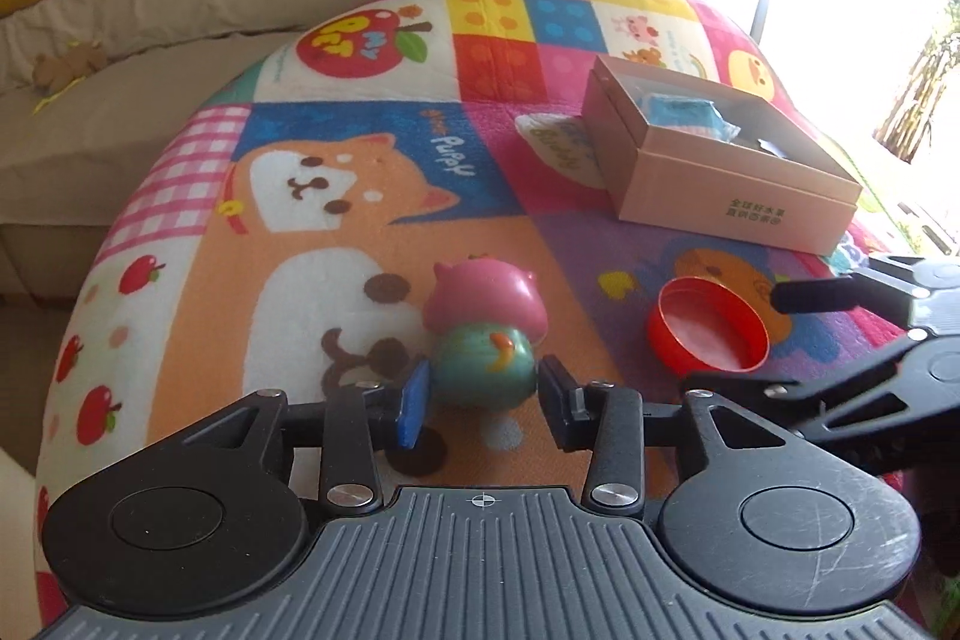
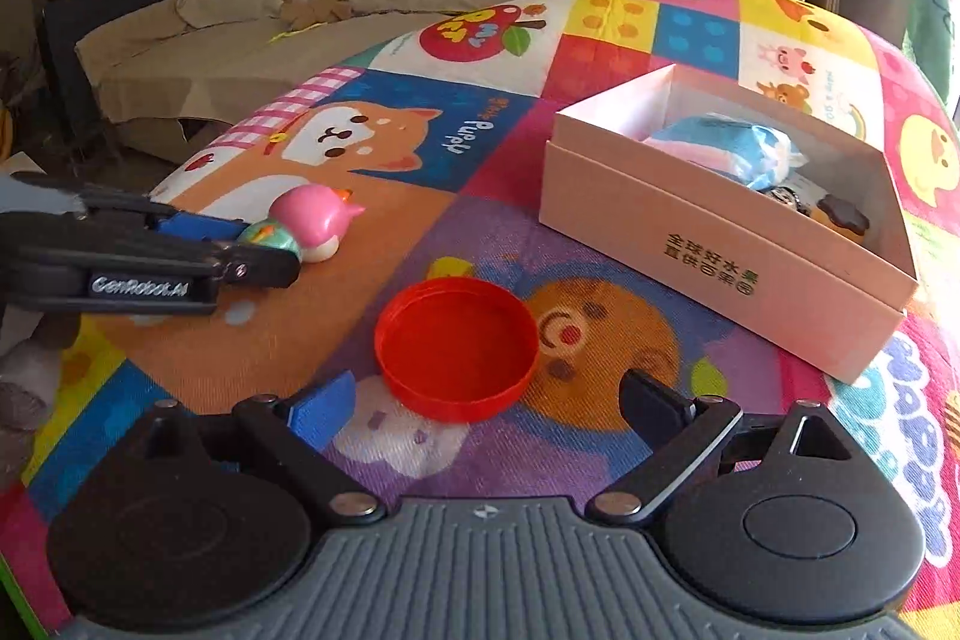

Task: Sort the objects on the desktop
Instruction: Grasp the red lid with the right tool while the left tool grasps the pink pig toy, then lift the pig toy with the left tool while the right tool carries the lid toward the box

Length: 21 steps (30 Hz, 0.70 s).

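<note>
Left wrist view shows the left gripper point(image 1: 483, 397) clamped on the round toy figure point(image 1: 485, 334). Its smooth, curved body could squirt out forward. Wide-open right gripper point(image 2: 489, 400) flanks the red lid point(image 2: 457, 347), gripping nothing.

Box point(image 2: 720, 244): contents partly hidden behind near wall; dark items beside blue packet point(image 2: 726, 148) too small to identify.
</note>
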Each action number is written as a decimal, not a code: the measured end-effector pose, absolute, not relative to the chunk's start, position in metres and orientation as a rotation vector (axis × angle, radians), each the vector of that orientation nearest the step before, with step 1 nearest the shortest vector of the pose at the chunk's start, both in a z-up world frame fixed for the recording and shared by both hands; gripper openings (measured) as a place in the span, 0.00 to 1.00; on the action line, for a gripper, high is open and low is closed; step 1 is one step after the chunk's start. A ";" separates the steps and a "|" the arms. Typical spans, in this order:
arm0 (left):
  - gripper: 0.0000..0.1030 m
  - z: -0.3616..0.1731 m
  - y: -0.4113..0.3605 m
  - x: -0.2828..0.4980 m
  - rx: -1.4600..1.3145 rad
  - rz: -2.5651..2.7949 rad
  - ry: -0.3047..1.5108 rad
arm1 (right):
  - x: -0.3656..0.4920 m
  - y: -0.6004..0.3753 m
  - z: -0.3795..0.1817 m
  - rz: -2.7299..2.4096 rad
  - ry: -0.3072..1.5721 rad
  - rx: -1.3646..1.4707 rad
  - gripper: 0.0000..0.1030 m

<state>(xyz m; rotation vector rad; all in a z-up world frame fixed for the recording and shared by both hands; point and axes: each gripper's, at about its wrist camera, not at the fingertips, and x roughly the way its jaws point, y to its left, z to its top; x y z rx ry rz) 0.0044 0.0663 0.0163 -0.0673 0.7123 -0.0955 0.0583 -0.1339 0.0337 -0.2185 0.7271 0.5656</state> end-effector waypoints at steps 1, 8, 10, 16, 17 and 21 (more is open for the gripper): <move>0.45 0.016 0.066 0.001 -0.068 -0.108 0.711 | 0.064 -0.129 0.032 0.565 0.740 -0.210 0.92; 0.63 0.013 0.061 0.005 -0.086 -0.134 0.703 | 0.073 -0.130 0.037 0.546 0.763 -0.197 0.63; 0.64 0.014 0.058 0.009 -0.098 -0.147 0.700 | 0.068 -0.141 0.038 0.516 0.754 -0.212 0.63; 0.80 0.015 0.030 0.010 -0.090 -0.299 0.694 | 0.064 -0.194 0.034 0.386 0.784 -0.162 0.63; 0.81 0.014 0.024 0.009 -0.075 -0.320 0.694 | 0.063 -0.202 0.034 0.367 0.786 -0.148 0.63; 0.90 0.016 0.010 0.002 -0.029 -0.334 0.689 | 0.062 -0.220 0.032 0.313 0.789 -0.108 0.71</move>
